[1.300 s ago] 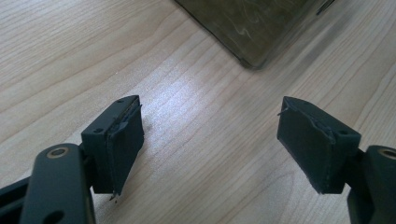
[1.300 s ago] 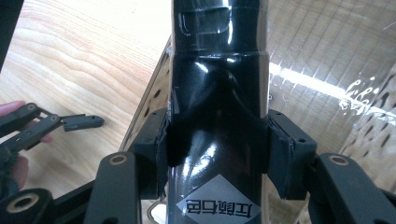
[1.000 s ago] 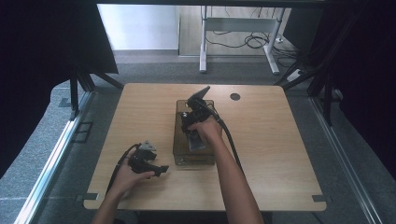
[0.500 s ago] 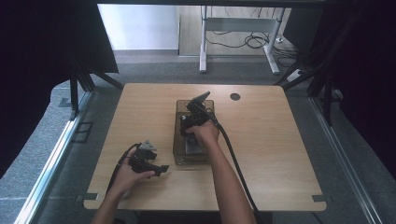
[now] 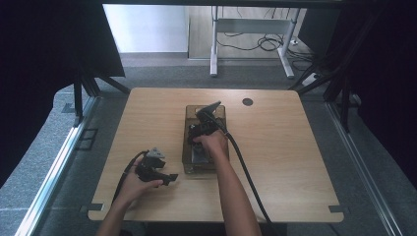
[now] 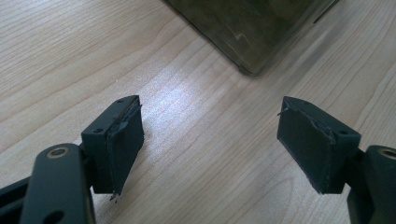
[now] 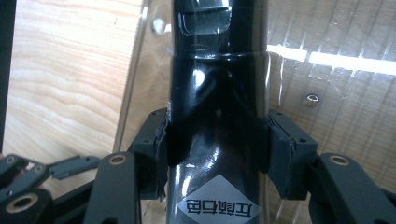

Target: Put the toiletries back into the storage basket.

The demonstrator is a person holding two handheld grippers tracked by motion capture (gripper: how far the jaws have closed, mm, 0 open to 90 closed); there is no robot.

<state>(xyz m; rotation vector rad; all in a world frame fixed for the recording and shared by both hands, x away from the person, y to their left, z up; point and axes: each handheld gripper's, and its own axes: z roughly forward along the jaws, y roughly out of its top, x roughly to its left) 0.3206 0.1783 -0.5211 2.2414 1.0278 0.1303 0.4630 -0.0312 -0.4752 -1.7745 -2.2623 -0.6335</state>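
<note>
- Right gripper (image 7: 217,140) had its pads clamped on either side of a glossy black bottle (image 7: 217,93), which bore a pale diamond label with printed characters near the bottom of the right gripper view.
- Compared with the earlier high views, the right hand (image 5: 212,142) had sunk toward the clear plastic bin (image 5: 189,162) at the middle of the wooden table (image 5: 295,147), with the bottle going down with it and the grip unchanged.
- That drop suggested the bottle was being lowered into the bin (a placing step, judged from the descent and from the clear wall and ribbed floor behind the bottle), with release yet to come.
- Left gripper (image 6: 210,140) kept its place on the table just left of the bin's near corner, its jaws wide apart with nothing between them and only bare wood beneath.
- From above, the hand and gripper body covered most of the bottle, so whether its base already touched the bin floor could not be told.
- Bottle ends were cut off at the top and bottom of the right gripper view, and the label's characters were too partial to read.
- Something pale lay in the bin near the hand from above (too small and shaded to identify).
</note>
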